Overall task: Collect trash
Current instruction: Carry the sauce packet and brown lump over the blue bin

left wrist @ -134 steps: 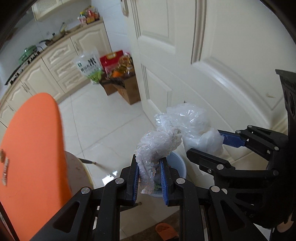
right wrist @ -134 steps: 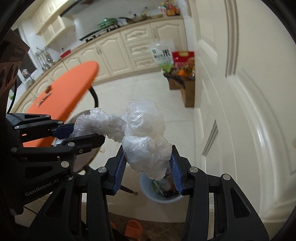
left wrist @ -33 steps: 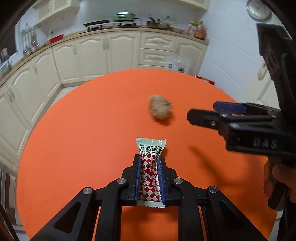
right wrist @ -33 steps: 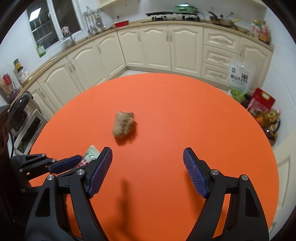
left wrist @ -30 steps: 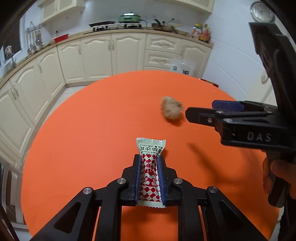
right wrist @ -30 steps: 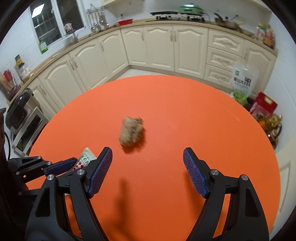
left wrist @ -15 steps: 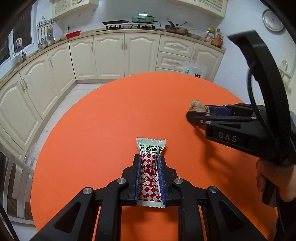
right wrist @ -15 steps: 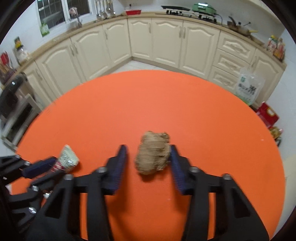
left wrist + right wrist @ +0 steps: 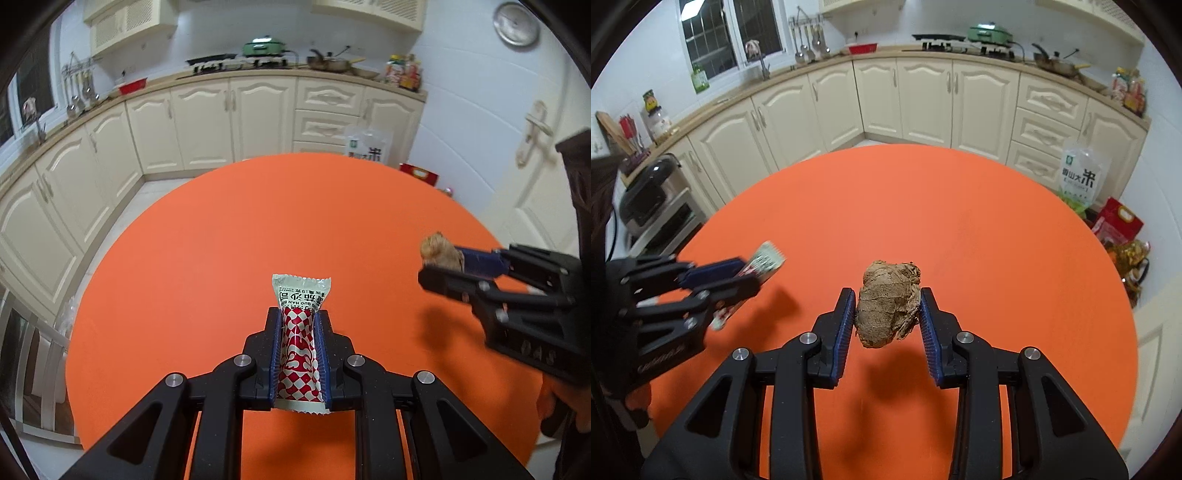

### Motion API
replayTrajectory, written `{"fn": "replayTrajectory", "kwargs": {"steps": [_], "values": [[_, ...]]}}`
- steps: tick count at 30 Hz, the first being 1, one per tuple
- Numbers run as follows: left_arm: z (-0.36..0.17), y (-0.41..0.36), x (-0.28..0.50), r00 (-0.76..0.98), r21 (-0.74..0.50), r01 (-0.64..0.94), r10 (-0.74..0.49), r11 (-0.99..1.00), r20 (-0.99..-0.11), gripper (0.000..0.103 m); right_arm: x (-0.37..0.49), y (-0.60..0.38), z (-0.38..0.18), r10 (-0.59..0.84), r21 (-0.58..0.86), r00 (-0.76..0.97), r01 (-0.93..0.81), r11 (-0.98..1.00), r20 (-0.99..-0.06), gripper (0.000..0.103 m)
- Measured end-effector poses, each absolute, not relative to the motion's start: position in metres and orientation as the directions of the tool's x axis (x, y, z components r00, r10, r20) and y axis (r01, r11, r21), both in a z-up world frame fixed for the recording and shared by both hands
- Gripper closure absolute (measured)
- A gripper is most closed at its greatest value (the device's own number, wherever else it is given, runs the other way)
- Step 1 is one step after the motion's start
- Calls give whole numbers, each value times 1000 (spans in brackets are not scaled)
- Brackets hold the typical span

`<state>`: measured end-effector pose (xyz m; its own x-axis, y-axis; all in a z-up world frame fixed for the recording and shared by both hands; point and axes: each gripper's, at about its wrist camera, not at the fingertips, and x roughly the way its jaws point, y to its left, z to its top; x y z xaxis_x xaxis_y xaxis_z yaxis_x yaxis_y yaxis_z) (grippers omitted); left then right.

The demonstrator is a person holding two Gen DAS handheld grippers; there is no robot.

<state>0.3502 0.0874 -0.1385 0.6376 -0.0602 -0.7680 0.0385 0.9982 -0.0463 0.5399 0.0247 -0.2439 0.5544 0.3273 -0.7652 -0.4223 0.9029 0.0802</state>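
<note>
Since the earlier frames the right claw (image 9: pixel 888 317) has closed in from a wide stance onto the crumpled brown paper wad (image 9: pixel 889 303), and that wad is now off the round orange desk (image 9: pixel 923 206), its shadow lying on the surface just below the claw. Wad pinched between the blue ribbed pads (image 9: pixel 843 325), both pads touching its sides, top of the wad poking out beyond the fingertips. Left claw (image 9: pixel 298 347) clenched on the red-and-white checkered snack packet (image 9: pixel 300 332), packet upright between the pads, its pale green printed end sticking out ahead of the tips. Both claws held above the desk, side by side, near each other but apart. Beyond the desk's far rim: cream kitchen cabinets (image 9: pixel 923 99).
</note>
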Motion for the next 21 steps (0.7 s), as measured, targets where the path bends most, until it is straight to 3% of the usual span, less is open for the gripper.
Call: {"fn": "replayTrajectory", "kwargs": {"steps": [13,21], "values": [[-114,-101,282,615,-41,287,-217,957,-758,89,396,-132,-204,294,117,666,-298,947,-685,70],[-132,-224,258,543,-24,459,-302,888,-784,89,331,-257,-223,197,159,696,-120,980,-691,70]]}}
